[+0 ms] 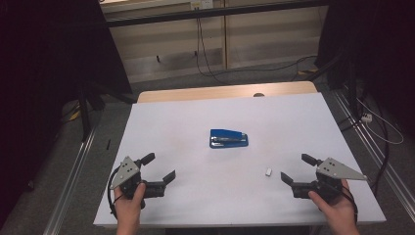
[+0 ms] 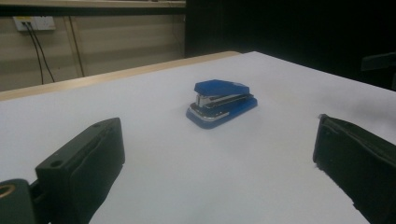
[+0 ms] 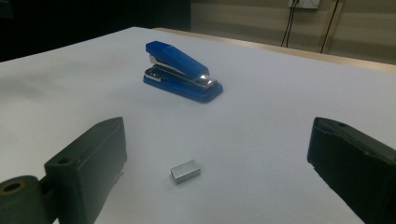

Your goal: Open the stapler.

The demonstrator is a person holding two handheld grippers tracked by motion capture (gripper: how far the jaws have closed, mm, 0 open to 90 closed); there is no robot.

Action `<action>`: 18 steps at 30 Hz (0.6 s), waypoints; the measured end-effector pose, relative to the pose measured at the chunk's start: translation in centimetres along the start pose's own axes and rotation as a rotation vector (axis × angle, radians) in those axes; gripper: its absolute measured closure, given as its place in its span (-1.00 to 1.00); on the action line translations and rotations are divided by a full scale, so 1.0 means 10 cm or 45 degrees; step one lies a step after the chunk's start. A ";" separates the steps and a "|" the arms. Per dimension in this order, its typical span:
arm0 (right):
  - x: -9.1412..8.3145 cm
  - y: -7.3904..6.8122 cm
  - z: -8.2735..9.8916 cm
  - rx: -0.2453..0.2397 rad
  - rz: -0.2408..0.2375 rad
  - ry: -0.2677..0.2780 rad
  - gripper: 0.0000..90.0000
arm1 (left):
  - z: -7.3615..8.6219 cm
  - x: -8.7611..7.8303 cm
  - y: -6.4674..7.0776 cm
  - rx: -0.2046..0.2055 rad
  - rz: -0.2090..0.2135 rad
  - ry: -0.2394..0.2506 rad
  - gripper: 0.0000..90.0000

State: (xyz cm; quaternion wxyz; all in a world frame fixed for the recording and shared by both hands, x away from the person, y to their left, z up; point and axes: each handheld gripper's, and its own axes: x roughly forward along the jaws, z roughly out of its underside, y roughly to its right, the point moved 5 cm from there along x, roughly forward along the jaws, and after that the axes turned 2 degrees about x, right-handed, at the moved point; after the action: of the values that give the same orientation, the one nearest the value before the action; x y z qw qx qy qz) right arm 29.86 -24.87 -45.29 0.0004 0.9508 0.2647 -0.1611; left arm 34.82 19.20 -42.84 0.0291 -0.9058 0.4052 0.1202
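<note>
Waiting at the near edge of the table (image 1: 161, 112), both hands low and apart, nothing yet grasped. Left gripper (image 1: 159, 169) at the near left corner, jaws spread wide and empty, aimed toward the middle. Right gripper (image 1: 297, 168) at the near right corner, jaws likewise spread wide, holding nothing, aimed inward.

Blue stapler (image 1: 228, 138) lying closed at the middle of the white tabletop, well apart from both grippers; seen ahead between the left jaws (image 2: 221, 102) and farther ahead and to the left in the right gripper view (image 3: 182, 71). Small silvery block of staples (image 1: 268, 172) resting flat on the table near the right gripper, just ahead between its jaws (image 3: 185, 171), apart from the stapler.

Judged as the very start: approach not yet made, probably loading the staples into the stapler. Next move likely calling for the left gripper to reach in and steady or open the stapler, and for the right to close gently on the staple block. Care needed there: block small, low and brittle, easy to push away or snap under a hard squeeze.
</note>
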 end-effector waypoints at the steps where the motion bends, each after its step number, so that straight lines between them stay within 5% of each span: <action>1: 0.00 0.00 0.00 -0.006 0.001 -0.005 -0.90 | 0.00 0.01 0.00 0.005 0.004 -0.002 -0.95; 18: 0.09 0.02 -0.14 -0.076 0.019 -0.006 -0.84 | -0.05 0.16 -0.01 0.011 0.020 -0.008 -0.95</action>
State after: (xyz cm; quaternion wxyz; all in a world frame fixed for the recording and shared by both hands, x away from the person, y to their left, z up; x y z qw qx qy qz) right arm 31.08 -24.45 -44.28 0.0305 0.9519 0.2621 -0.1554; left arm 36.01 18.07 -42.75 0.0332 -0.9021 0.4127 0.1215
